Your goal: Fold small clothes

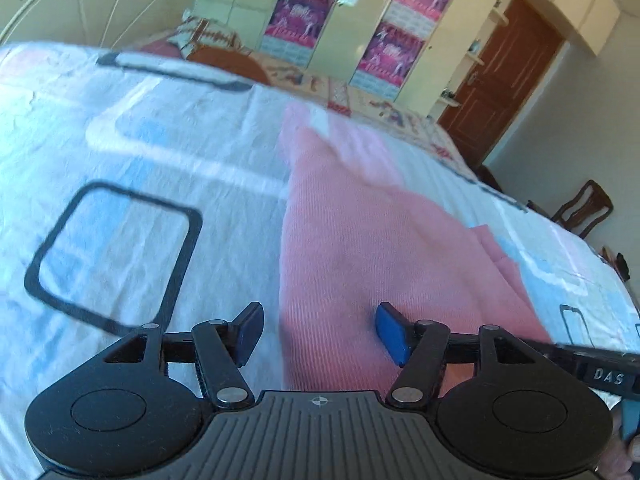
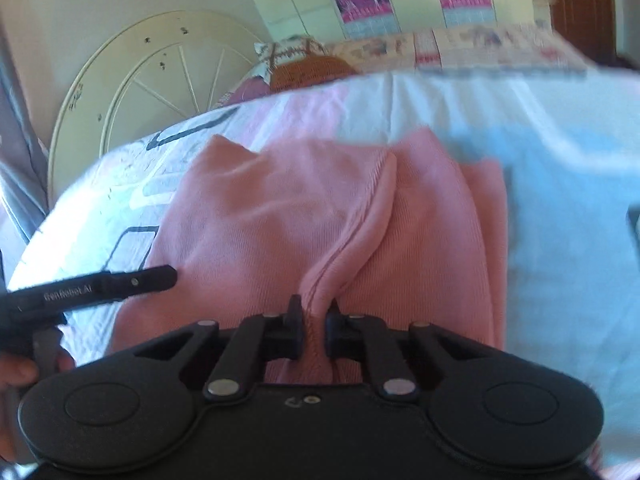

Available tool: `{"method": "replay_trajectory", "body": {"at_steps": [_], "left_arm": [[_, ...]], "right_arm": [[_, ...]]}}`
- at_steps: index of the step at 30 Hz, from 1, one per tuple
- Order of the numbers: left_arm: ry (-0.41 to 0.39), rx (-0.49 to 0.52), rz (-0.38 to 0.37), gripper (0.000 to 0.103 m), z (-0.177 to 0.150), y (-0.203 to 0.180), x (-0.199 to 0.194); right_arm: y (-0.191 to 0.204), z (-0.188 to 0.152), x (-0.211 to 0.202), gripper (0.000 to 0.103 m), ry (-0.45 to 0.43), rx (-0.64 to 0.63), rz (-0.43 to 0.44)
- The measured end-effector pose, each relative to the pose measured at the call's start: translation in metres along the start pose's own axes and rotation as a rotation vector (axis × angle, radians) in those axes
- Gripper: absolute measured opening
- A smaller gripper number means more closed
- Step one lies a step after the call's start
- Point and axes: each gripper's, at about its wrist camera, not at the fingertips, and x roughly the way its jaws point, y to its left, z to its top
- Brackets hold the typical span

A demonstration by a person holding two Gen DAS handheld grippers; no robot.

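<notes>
On the bed, a pink ribbed knit garment lies spread over a white bedsheet printed with pale blue patches and dark rounded-square outlines. Part of the garment is doubled over itself, and a raised fold with a stitched edge runs from its middle down toward the near side in the right wrist view.

The right gripper has its black jaws drawn close together, pinching that raised fold of pink fabric between them. The cloth stands up in a narrow ridge right at the pinch.

The left gripper sits with its jaws well apart, blue pads facing inward, nothing pressed between them. It hangs low over the near edge of the garment, one pad above the pink knit and the other above the white sheet just beside the cloth's straight left edge (whether either pad touches the surface cannot be told). In the right wrist view the left tool's black body juts in from the left, with a person's fingers wrapped below it.

Beyond the bed stand a cream fan-shaped headboard, cream wardrobe doors with pink posters, and a brown wooden door.
</notes>
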Motion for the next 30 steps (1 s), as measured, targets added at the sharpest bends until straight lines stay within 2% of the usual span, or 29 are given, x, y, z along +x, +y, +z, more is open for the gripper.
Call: {"method": "replay_trajectory", "body": {"at_steps": [3,5,7,8,10,13,14,16,17,20,24,25,26,27,30], "left_arm": [[0.001,0.022,-0.065,0.062,0.001,-0.008,-0.001],[0.024,0.047,-0.089,0.063,-0.002,-0.016,0.005],[0.053,0.102,-0.074,0.063,-0.008,-0.030,0.014],[0.059,0.122,-0.050,0.063,-0.011,-0.035,0.018],[0.064,0.089,-0.053,0.063,-0.012,-0.035,0.020],[0.079,0.087,-0.060,0.063,-0.005,-0.033,0.015],[0.069,0.097,-0.067,0.063,-0.003,-0.032,0.011],[0.037,0.107,-0.074,0.063,0.003,-0.029,0.004],[0.029,0.099,-0.077,0.063,0.007,-0.026,0.004],[0.035,0.053,-0.080,0.063,0.016,-0.013,0.014],[0.056,0.041,-0.079,0.063,0.017,-0.011,0.028],[0.060,0.042,-0.079,0.063,0.016,-0.011,0.030],[0.065,0.043,-0.080,0.063,0.015,-0.011,0.032],[0.070,0.036,-0.082,0.063,0.015,-0.011,0.032],[0.085,-0.019,-0.135,0.063,0.017,-0.009,0.033]], "right_arm": [[0.006,0.002,-0.038,0.009,-0.102,-0.060,-0.037],[0.003,-0.005,-0.060,0.009,-0.142,-0.102,-0.096],[-0.006,-0.017,-0.062,0.009,-0.126,-0.124,-0.158],[-0.019,-0.022,-0.049,0.009,-0.079,-0.088,-0.157],[-0.037,-0.030,-0.021,0.009,-0.020,-0.009,-0.143],[-0.043,-0.029,-0.018,0.010,-0.037,0.059,-0.108],[-0.043,-0.028,-0.021,0.013,-0.044,0.063,-0.099],[-0.048,-0.023,-0.029,0.035,-0.086,0.079,-0.111],[-0.057,-0.021,-0.033,0.049,-0.110,0.111,-0.096],[-0.082,-0.004,-0.022,0.047,-0.106,0.214,-0.048],[-0.094,0.014,0.002,0.030,-0.094,0.218,-0.053],[-0.094,0.017,0.006,0.026,-0.090,0.204,-0.052],[-0.092,0.020,0.010,0.015,-0.086,0.177,-0.053],[-0.089,0.022,0.011,0.009,-0.083,0.141,-0.059],[-0.084,0.026,0.000,0.008,-0.118,0.070,-0.077]]}}
